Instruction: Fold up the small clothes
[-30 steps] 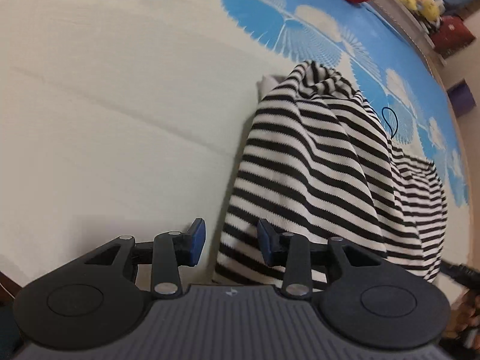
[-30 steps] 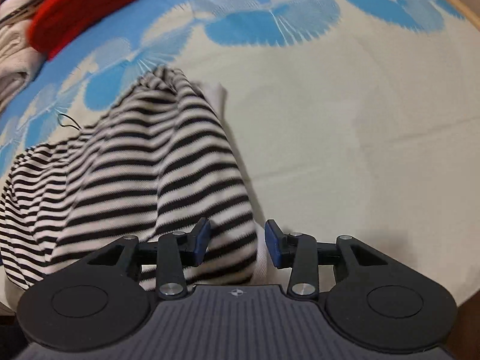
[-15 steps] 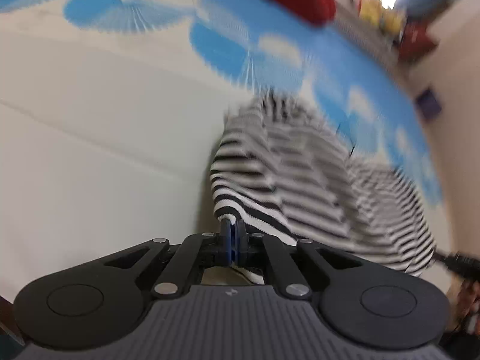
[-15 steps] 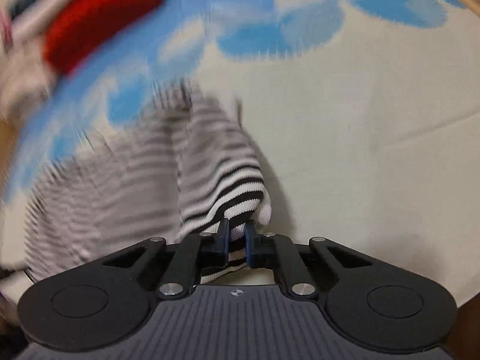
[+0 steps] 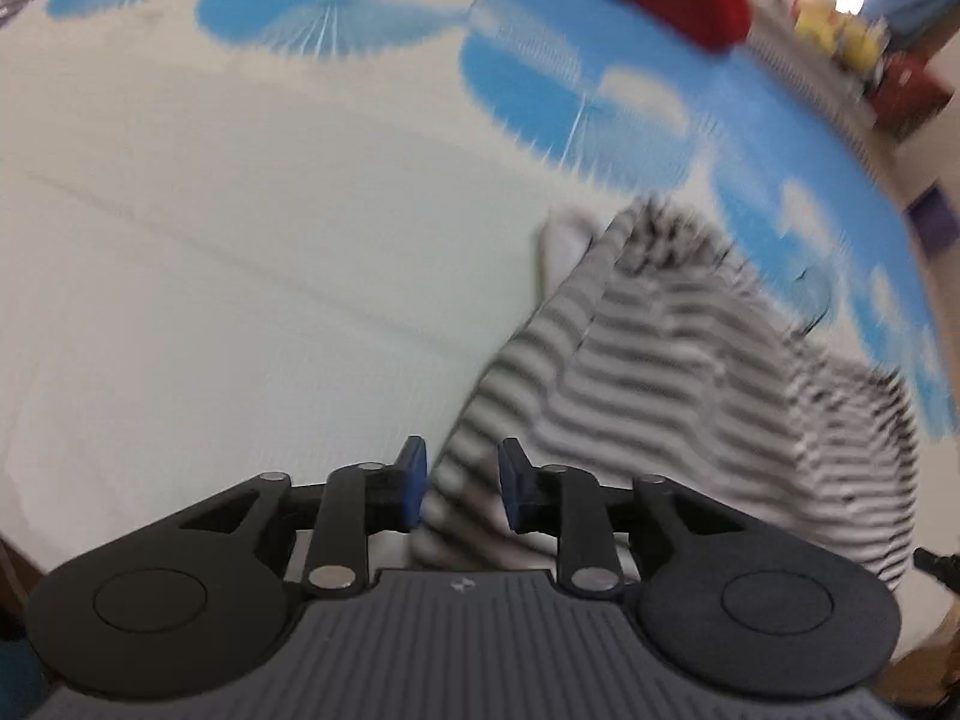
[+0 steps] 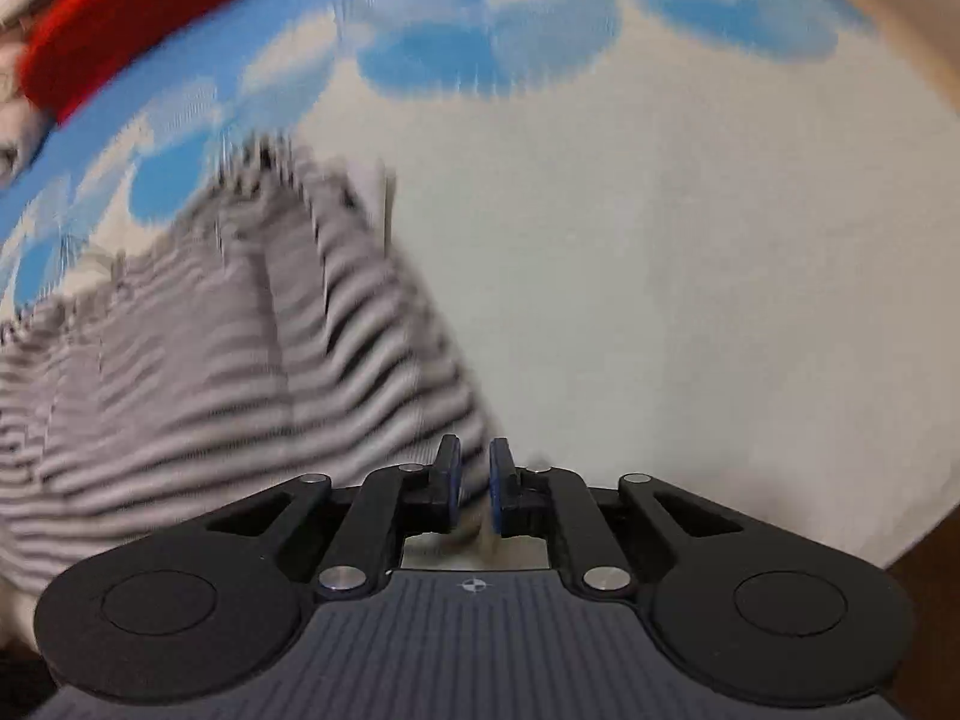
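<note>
one striped garment [image 5: 672, 360], two grippers.

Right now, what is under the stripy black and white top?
The black-and-white striped knit top lies on the cream bedsheet with blue fan shapes. A white fabric bit pokes out at its far edge. Anything else beneath is covered.

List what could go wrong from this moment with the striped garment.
1. The left gripper has its jaws apart around the striped garment, so that corner may fall while the other is held, skewing the fold.
2. The right gripper pinches only the hem edge; it could slip out.
3. Both views are motion-blurred; fast moves may bunch the cloth on the bedsheet.
</note>
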Tool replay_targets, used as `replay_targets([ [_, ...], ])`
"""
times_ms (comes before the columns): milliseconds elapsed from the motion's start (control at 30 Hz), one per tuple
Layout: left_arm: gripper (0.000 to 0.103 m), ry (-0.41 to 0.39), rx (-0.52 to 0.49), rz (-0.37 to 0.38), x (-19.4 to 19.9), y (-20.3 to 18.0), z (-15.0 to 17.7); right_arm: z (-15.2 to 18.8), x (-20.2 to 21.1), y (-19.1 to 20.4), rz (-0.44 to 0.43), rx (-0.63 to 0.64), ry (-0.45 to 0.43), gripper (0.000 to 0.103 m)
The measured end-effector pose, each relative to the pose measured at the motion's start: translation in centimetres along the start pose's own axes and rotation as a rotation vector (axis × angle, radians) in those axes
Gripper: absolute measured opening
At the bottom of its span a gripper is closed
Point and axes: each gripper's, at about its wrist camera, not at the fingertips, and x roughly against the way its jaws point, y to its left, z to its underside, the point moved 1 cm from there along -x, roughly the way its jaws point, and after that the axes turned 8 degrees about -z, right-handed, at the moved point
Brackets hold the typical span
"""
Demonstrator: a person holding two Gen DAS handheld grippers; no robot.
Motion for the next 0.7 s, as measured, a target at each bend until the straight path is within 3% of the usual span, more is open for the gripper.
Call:
replay_targets([
  [100,0.028,-0.030,-0.012,0.035,0.3,-1.3,-0.5,-0.4,0.7,-0.3,-0.045,0.002,-0.107,0.021],
  [300,0.028,-0.124,-0.075,0.020,0.0,-5.0,-2.2,-1.7,-1.3,1.0,-0.075,0.063,-0.103,0.023],
  [433,0.030,-0.193,-0.125,-0.043,-0.3,-7.2,-5.1,-2.9,-2.8,2.3,-0.088,0.072,-0.118,0.023],
  [633,0.035,-0.184,-0.093,0.038,-4.0,-8.2,-7.4,-4.7,-3.0,4.3,-0.058,0.129,-0.229,0.024],
  [700,0.035,-0.135,-0.080,0.048,-5.6,-7.9,-7.0,-5.3,-3.3,5.0,-0.060,0.166,-0.252,0.030],
])
